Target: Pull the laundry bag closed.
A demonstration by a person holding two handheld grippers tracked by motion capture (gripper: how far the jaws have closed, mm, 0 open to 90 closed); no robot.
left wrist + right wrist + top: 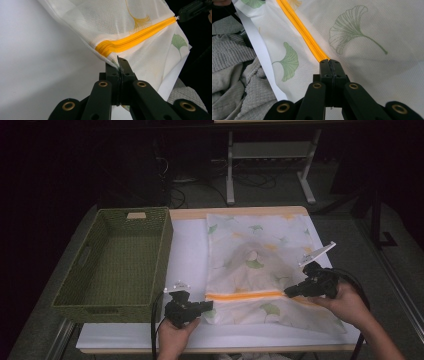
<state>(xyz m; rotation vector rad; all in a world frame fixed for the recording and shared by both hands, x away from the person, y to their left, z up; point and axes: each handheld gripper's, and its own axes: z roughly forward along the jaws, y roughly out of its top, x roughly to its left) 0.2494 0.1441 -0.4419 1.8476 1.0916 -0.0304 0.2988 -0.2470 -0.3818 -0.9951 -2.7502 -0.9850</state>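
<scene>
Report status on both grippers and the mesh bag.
Left gripper shut on mesh bag corner by orange zipper. Right gripper shut at the zipper's other end. Green basket clear at left.

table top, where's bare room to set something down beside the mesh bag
Free: the white strip between the green woven basket and the white leaf-print mesh bag. Crowded: the front edge, where left gripper and right gripper pinch the bag.

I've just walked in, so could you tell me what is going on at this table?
A person is working the orange zipper of a leaf-print mesh bag on the table. The left gripper pinches the bag's corner at the zipper's end. The right gripper is shut on the zipper. A green basket stands left of the bag.
</scene>
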